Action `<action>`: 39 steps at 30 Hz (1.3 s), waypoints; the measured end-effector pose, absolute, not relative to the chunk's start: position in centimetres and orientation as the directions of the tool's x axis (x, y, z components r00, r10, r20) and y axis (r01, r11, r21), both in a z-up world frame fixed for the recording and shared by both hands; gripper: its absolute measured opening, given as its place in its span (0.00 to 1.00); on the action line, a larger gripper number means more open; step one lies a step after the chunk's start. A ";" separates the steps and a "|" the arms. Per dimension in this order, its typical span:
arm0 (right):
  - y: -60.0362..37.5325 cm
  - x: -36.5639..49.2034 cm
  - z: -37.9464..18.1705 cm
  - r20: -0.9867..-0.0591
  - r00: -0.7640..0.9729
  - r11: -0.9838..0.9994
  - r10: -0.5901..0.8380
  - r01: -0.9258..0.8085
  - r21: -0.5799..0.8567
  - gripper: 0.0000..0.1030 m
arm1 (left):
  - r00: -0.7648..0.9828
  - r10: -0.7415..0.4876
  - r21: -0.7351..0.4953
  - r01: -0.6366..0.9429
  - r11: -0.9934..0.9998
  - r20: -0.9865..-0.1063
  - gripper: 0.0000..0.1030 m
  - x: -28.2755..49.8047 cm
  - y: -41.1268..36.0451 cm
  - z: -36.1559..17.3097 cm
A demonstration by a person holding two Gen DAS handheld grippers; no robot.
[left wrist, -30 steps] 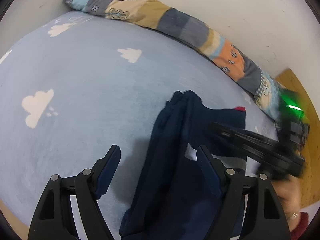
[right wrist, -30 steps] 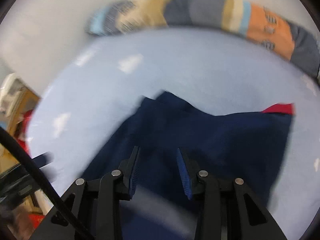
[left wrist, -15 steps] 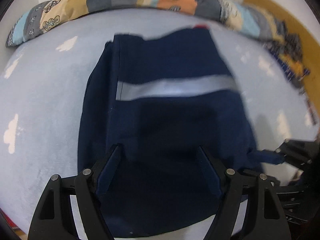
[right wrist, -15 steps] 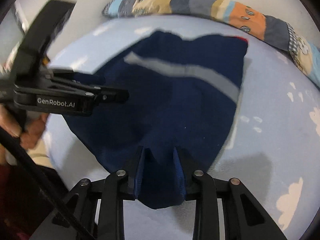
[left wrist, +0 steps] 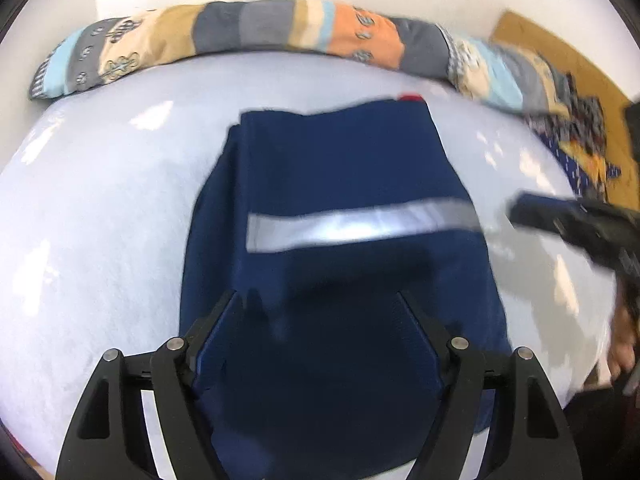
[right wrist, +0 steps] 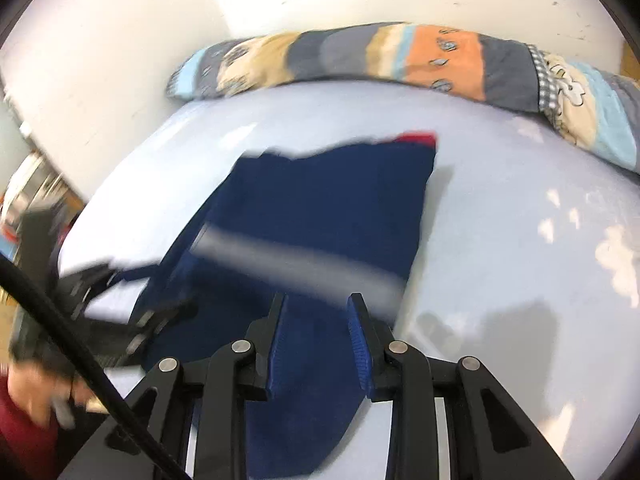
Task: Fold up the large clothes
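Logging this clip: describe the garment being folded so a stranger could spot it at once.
On the pale blue bed sheet, in front of the patchwork bolster, lies the navy garment. One silver-grey reflective stripe crosses it, and a red tab peeks out at its far corner.

Navy garment [left wrist: 340, 168], folded, on bed

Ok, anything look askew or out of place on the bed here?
Mostly tidy. The navy garment lies folded on the bedsheet, but a red corner pokes out at its far edge, and its far edge looks uneven.
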State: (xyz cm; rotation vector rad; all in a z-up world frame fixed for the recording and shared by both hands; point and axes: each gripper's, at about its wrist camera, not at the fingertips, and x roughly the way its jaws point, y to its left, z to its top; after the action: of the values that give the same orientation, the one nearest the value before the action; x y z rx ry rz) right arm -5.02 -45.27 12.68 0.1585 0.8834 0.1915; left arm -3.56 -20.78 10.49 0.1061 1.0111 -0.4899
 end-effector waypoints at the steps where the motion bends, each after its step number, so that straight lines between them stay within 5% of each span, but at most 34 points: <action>1: -45.6 -3.4 12.8 -0.749 0.628 0.976 0.211 -0.088 0.201 0.32 | 0.425 -0.344 -0.148 0.430 0.891 -0.837 0.74 -3.2 -20.7 10.3; 6: -44.7 4.6 10.4 -0.793 0.592 0.986 0.147 -0.025 0.164 0.32 | 0.367 -0.232 -0.082 0.381 0.921 -0.901 0.74 -1.3 -21.0 7.2; 13: -45.1 9.0 6.9 -0.855 0.486 0.975 0.182 0.025 0.223 0.36 | 0.348 -0.236 -0.108 0.349 0.931 -0.907 0.76 -0.1 -21.1 6.7; 20: -42.7 0.4 12.2 -0.807 0.547 0.973 0.224 -0.075 0.220 0.37 | 0.376 -0.318 -0.162 0.392 0.906 -0.870 0.76 -2.2 -19.9 9.4; 31: -39.9 -8.0 4.7 -0.842 0.458 0.955 0.286 -0.062 0.291 0.38 | 0.348 -0.191 -0.039 0.401 0.915 -0.918 0.82 -2.5 -20.6 5.6; 39: -40.9 -9.0 7.5 -0.781 0.510 0.928 0.362 -0.117 0.354 0.42 | 0.424 -0.227 -0.047 0.395 0.918 -0.877 0.82 -2.6 -19.3 7.8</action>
State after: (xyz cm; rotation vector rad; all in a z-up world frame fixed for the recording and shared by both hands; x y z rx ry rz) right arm -8.96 -40.90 7.50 0.2708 0.9974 0.2921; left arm -2.59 -19.26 7.82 0.1757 1.0646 -0.3915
